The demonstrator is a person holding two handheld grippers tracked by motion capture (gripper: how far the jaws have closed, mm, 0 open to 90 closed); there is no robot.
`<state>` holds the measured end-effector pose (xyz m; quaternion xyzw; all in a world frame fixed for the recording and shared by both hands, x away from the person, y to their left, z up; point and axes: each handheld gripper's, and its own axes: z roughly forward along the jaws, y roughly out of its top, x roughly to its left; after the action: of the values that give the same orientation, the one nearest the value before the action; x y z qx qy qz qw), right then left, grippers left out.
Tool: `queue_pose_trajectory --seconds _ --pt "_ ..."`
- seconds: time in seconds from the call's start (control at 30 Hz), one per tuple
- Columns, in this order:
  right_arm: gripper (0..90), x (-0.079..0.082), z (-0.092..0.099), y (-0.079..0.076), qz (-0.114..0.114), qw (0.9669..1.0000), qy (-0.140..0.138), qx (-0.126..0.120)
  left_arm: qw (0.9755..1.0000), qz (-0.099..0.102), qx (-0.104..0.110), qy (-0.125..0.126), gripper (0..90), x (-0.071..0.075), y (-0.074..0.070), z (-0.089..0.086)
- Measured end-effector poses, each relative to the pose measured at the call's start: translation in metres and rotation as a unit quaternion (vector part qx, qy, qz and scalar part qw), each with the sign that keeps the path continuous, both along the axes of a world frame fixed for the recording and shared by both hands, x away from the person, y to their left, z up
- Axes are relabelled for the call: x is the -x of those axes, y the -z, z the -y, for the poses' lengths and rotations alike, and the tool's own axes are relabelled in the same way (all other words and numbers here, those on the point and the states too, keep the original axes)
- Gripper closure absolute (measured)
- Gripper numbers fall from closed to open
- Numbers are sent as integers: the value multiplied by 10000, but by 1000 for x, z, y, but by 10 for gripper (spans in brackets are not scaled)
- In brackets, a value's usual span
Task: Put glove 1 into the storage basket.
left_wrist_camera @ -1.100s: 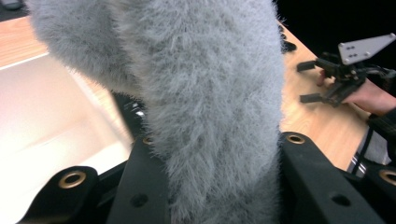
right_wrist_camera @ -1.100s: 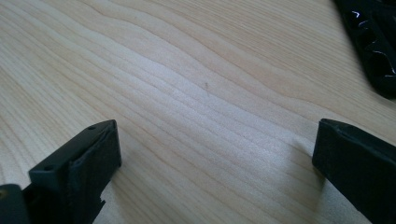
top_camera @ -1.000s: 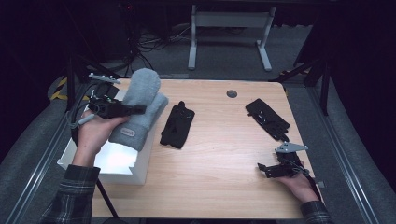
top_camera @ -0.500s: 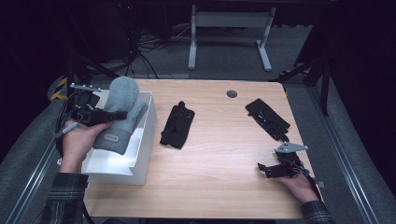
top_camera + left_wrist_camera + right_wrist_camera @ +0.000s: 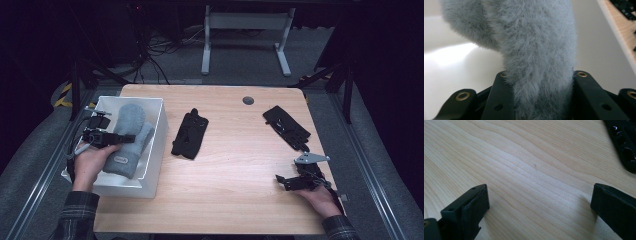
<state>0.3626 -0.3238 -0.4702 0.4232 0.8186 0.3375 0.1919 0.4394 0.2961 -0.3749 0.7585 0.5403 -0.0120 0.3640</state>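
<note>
- High view, item one: grey fleece mitten (image 5: 126, 137), lying inside the white bin (image 5: 156, 145), cuff end toward the person, rounded tip toward the bin's far wall.
- Left tongs (image 5: 111, 138): clamped across the mitten's middle; in the left gripper view the fleece (image 5: 536, 62) bulges between both black jaws, with the bin's white floor behind it.
- Handling, judged: light, soft and thick-piled; it compresses under the pads, droops either side of the grip and is unlikely to slip or break. A pinch across the middle or at the cuff looks best, since the tip would fold.
- Label: small pale tab (image 5: 119, 160) near the mitten's cuff; lettering too small to read.
- Right tongs (image 5: 281, 181): open, holding nothing, resting on the desk (image 5: 235, 165) well to the right of the bin; the right gripper view shows bare wood grain between the jaws.
- Black glove (image 5: 190, 133): flat on the desk, just right of the bin.
- Second black glove (image 5: 286, 127): farther right of the bin, beyond the right tongs; no readable writing on either.
</note>
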Motion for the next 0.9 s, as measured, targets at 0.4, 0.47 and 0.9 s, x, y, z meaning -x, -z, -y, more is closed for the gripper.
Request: queue_pose_trajectory --seconds 0.4,0.47,0.9 --pt "21 0 0 0 6 10000 -34 0 9977 -533 -427 -4 645 -13 38 -2" --pt "21 0 0 0 2 10000 -33 -1 9962 -578 -655 -51 614 -14 46 -1" --pt "21 0 0 0 6 10000 -42 1 9959 -126 -840 -310 339 -9 22 -4"
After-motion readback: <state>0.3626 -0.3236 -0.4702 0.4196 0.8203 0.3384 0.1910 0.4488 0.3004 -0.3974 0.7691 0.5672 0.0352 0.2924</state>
